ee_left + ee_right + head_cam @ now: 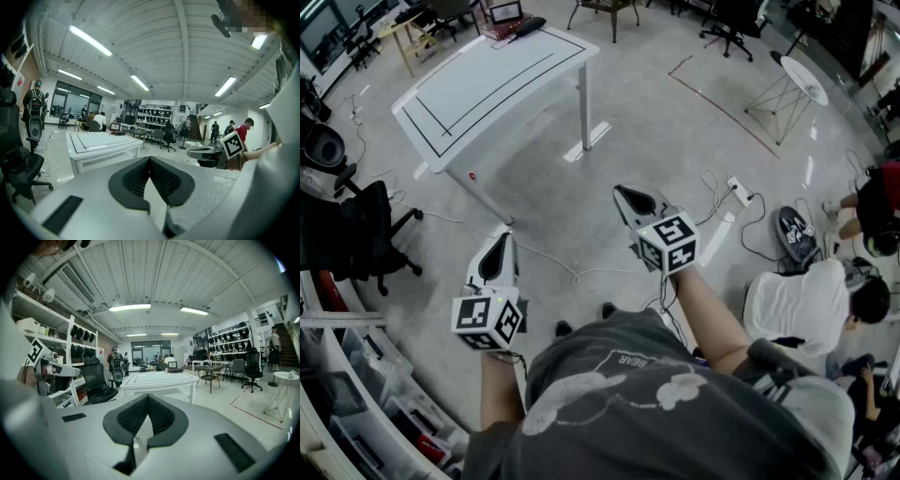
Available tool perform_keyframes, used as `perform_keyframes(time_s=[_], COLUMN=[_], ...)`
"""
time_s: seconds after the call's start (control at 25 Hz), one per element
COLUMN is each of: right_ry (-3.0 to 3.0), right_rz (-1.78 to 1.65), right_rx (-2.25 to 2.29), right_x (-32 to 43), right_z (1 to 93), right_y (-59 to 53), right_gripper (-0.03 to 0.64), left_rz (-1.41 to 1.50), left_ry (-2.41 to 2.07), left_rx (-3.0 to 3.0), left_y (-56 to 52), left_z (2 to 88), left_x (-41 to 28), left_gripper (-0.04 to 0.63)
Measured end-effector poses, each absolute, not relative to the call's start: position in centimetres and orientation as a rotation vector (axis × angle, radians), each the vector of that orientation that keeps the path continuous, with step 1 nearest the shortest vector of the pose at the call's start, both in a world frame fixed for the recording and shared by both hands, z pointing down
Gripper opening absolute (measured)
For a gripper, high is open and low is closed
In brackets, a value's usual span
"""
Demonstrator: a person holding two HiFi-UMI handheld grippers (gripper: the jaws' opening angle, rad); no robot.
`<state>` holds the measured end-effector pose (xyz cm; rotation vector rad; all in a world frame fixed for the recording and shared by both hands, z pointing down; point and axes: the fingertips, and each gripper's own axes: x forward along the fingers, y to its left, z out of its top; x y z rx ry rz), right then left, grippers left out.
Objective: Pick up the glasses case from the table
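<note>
The glasses case (pixel 528 25) lies at the far end of the white bench (pixel 487 84), beside a laptop (pixel 505 12), well apart from both grippers. The left gripper (pixel 500 239) and right gripper (pixel 626 194) hang over the floor (pixel 656 122), fingers clenched on nothing.

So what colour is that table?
The table is white with thin black lines on top, clearest in the head view.
</note>
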<state>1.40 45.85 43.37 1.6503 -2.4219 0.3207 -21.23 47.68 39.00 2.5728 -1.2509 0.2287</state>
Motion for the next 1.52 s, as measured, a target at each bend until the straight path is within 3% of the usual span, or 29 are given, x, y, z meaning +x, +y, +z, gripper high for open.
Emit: perform_keyframes(time_s=[0.96,1.52], right_ry=[-2.45,-2.307], right_rz=[0.437,0.516], right_rx=[1.572,1.717], right_x=[7.1,9.6], right_z=[47.6,50.8], right_y=[39.8,16.6], right_gripper=[0.0,0.0], left_rz=[0.294,0.273], left_ry=[-1.278,-1.159], left_rx=[2.459,2.467], left_y=[40.6,15.3], left_z=[43.8,47.6], left_x=[-15.4,-14.1], left_gripper=[0.003,0.003])
